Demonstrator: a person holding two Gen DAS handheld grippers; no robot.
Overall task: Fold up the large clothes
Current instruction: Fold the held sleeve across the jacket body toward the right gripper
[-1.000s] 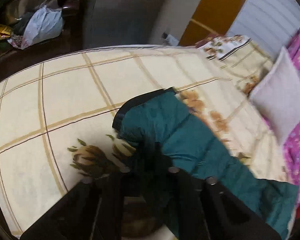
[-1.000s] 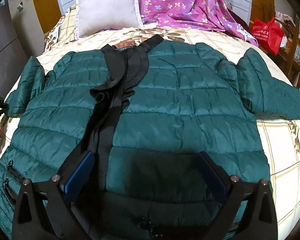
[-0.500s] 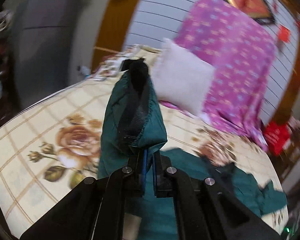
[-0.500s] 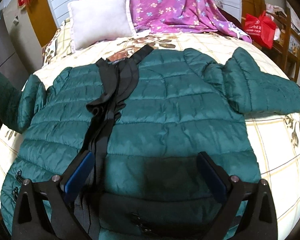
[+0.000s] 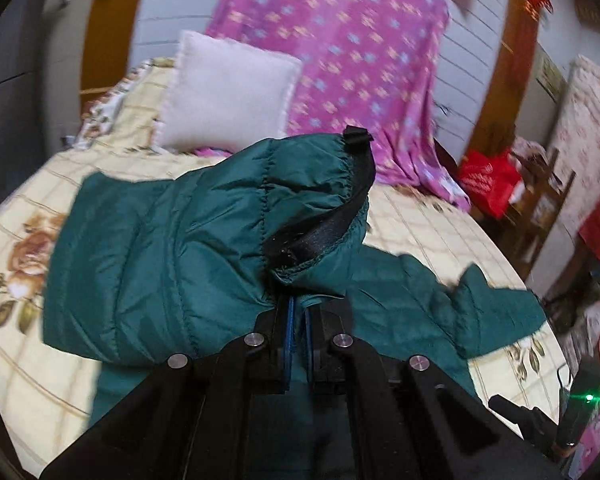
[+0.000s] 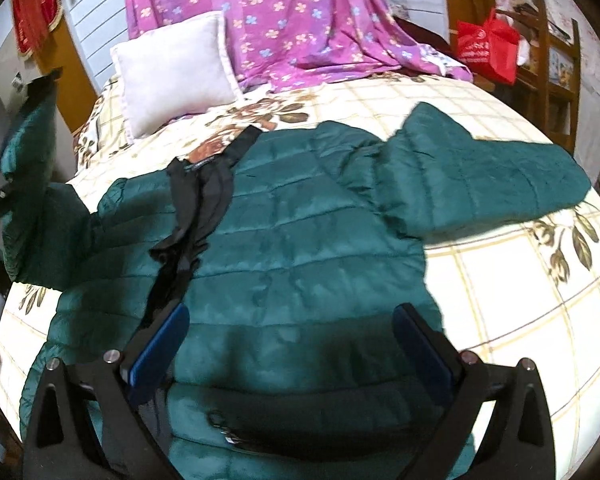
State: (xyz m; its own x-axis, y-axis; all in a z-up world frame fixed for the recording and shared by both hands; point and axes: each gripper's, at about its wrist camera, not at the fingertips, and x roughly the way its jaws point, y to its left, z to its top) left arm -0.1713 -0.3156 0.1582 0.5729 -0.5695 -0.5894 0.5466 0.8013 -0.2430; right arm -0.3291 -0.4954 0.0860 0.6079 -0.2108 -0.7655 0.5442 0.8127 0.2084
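A teal quilted jacket [image 6: 300, 248] with a black front placket lies spread on the bed, collar toward the pillow. My left gripper [image 5: 298, 308] is shut on the cuff end of the jacket's left sleeve [image 5: 172, 248], which hangs lifted above the bed with its black-lined cuff up. In the right wrist view that raised sleeve [image 6: 28, 184] shows at the left edge. The right sleeve [image 6: 480, 184] lies flat, pointing right. My right gripper [image 6: 288, 340] hovers open over the jacket's lower front, blue pads wide apart, nothing between them.
The bed [image 6: 520, 320] carries a cream checked sheet with flower prints. A white pillow [image 6: 176, 68] and a purple flowered blanket [image 6: 292, 20] lie at its head. A red bag [image 6: 488, 48] sits on wooden shelves at the right.
My left gripper has lifted the left sleeve off the bed and swung it up and over toward the jacket body, rolling as it went. The right gripper drifted slightly, staying open.
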